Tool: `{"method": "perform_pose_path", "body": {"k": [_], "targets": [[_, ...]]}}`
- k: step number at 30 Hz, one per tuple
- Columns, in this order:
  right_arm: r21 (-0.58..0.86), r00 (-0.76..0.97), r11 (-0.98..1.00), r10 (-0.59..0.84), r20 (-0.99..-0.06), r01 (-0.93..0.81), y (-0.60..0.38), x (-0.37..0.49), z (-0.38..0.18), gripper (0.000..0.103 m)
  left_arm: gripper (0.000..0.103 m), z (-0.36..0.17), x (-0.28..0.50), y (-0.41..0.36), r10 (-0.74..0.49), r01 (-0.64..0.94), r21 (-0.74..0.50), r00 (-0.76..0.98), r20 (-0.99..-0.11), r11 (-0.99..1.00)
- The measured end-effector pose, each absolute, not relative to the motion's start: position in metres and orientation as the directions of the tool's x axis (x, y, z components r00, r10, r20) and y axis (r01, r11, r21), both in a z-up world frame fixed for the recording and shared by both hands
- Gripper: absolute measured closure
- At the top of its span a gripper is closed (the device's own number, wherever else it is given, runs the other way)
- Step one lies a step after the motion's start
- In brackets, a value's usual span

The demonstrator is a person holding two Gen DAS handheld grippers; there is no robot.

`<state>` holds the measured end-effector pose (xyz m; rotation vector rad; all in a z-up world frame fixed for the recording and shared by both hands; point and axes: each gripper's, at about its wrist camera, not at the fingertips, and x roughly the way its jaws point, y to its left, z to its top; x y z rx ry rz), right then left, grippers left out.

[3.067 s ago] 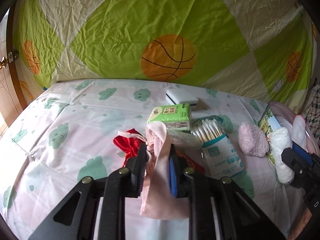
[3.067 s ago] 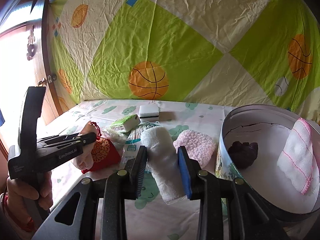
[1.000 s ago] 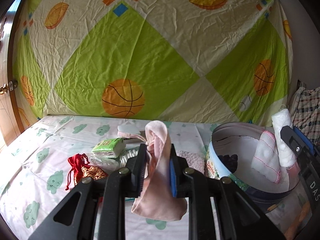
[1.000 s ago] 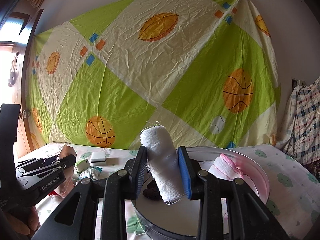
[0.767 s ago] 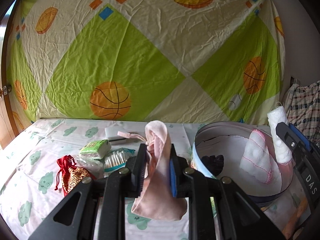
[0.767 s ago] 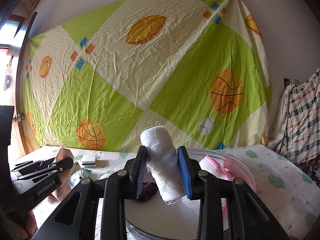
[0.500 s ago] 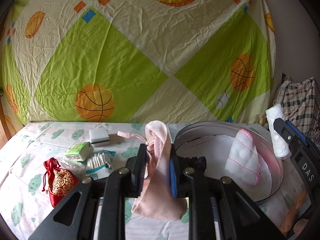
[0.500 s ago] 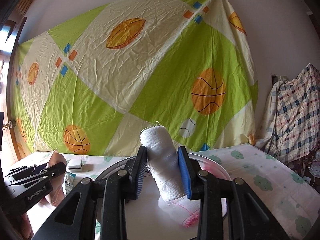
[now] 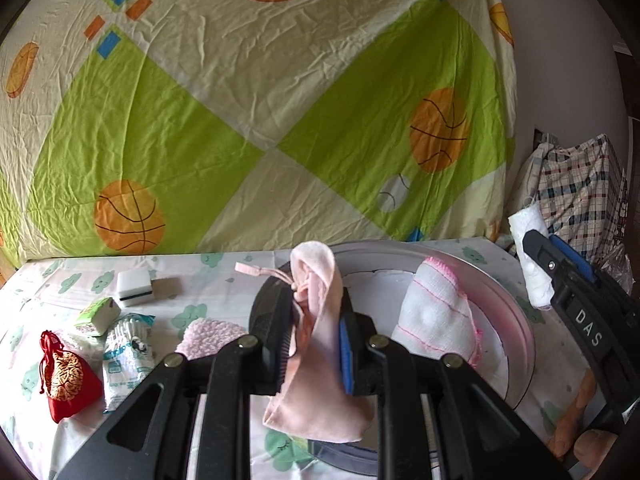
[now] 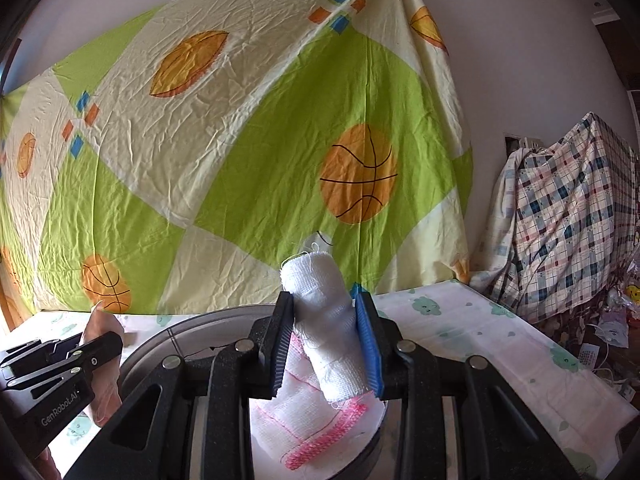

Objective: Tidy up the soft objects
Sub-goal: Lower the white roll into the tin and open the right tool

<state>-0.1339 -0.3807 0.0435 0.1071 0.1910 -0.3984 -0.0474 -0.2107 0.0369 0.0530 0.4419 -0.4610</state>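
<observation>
While the left tongs (image 9: 312,344) are clenched on a pink pouch (image 9: 320,364), the lower part of the pouch is seen hanging below the jaws, in front of a round tin (image 9: 516,328). The near wall of the tin is cut off by the tongs in both views, so what lies on its floor cannot be made out. A white cloth with pink stitching (image 9: 436,320) is shown leaning inside the tin. The right tongs (image 10: 326,344) are closed on a roll of white gauze (image 10: 328,320), held tilted above that cloth (image 10: 320,428); the roll's lower end is partly masked by the jaws. On the bed sheet (image 9: 200,276), to the left of the tin, a red pouch (image 9: 68,380), a pack of cotton swabs (image 9: 128,348), a green tissue pack (image 9: 98,316), a white sponge (image 9: 134,288) and a fluffy pink pad (image 9: 208,336) are laid; the pad is half hidden by the left tongs.
</observation>
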Motion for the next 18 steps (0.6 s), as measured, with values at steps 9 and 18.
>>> {"method": "perform_pose_path", "body": {"k": [9, 18], "targets": [[0.039, 0.879, 0.899, -0.417, -0.233, 0.437, -0.400, -0.126, 0.041, 0.069, 0.084, 0.032, -0.044, -0.244, -0.447, 0.474, -0.059, 0.774, -0.449, 0.879], [-0.009, 0.856, 0.892, -0.436, -0.278, 0.451, -0.411, -0.113, 0.032, 0.069, 0.084, 0.022, -0.036, -0.261, -0.431, 0.468, -0.051, 0.759, -0.489, 0.882]]}}
